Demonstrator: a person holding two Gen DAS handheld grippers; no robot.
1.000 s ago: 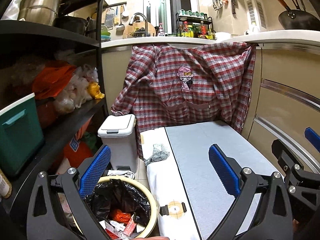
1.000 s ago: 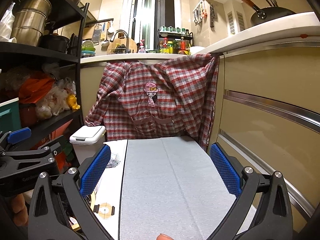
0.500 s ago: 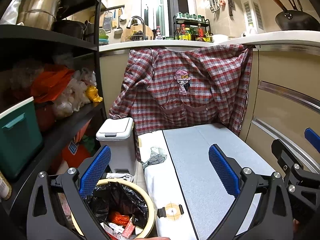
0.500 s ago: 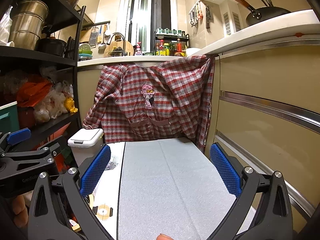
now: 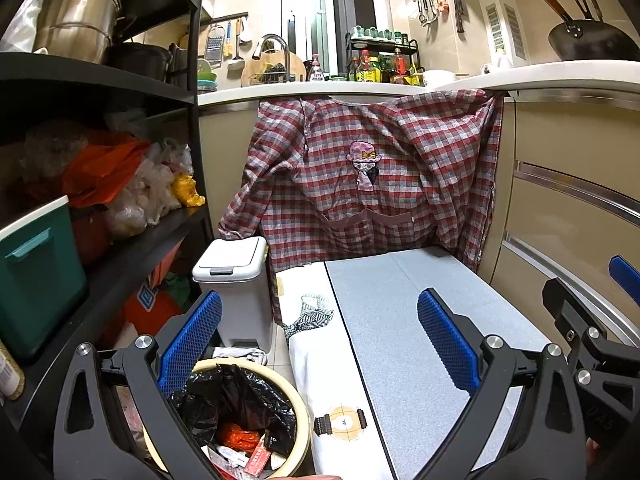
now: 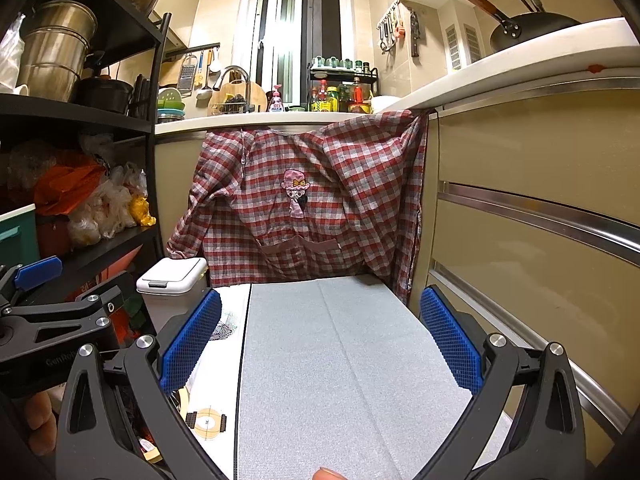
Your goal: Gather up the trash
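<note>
Both hand-held grippers gaping and empty, left hand-held gripper (image 5: 320,344), right hand-held gripper (image 6: 320,340), bin (image 5: 296,408) partly hidden, trash indistinct.

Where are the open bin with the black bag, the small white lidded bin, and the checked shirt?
open bin (image 5: 301,420), left wrist view, cream rim.
white lidded bin (image 5: 236,256), left wrist view, lid top.
checked shirt (image 6: 340,200), right wrist view, chest cloth.
</note>
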